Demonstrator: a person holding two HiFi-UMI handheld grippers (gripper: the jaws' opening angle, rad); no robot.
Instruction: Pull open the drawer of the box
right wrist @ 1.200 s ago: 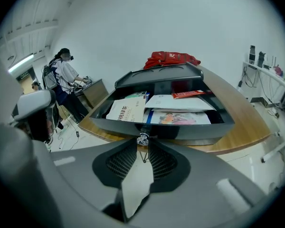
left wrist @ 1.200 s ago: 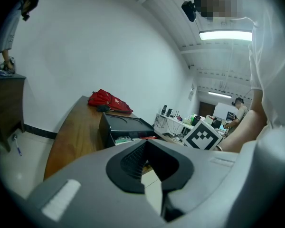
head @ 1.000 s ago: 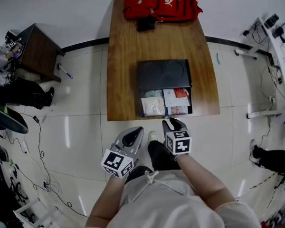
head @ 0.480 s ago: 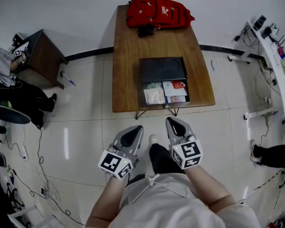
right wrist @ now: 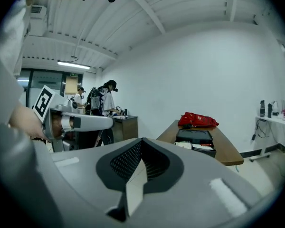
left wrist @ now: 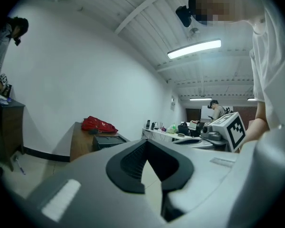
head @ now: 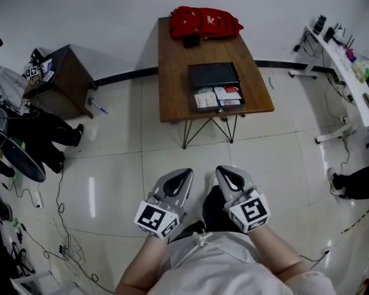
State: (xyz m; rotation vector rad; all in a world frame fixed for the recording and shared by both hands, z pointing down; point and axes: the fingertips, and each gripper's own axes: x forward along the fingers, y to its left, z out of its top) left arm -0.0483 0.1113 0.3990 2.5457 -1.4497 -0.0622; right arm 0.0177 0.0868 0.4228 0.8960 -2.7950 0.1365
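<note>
A black box sits on the wooden table, far ahead of me. Its drawer stands pulled out toward the table's front edge, showing papers and packets inside. Both grippers hang low over the floor by my body, well short of the table. My left gripper is shut and holds nothing. My right gripper is shut too, with nothing between its jaws. In the right gripper view the box and its open drawer show beyond the closed tips. The left gripper view shows the box past its tips.
A red backpack lies at the table's far end. A dark side cabinet stands at the left with a seated person beside it. A white bench runs along the right. Cables trail over the tiled floor.
I have backed away from the table, which now looks smaller and farther off. The right gripper has left the drawer's front and come back beside the left one.
</note>
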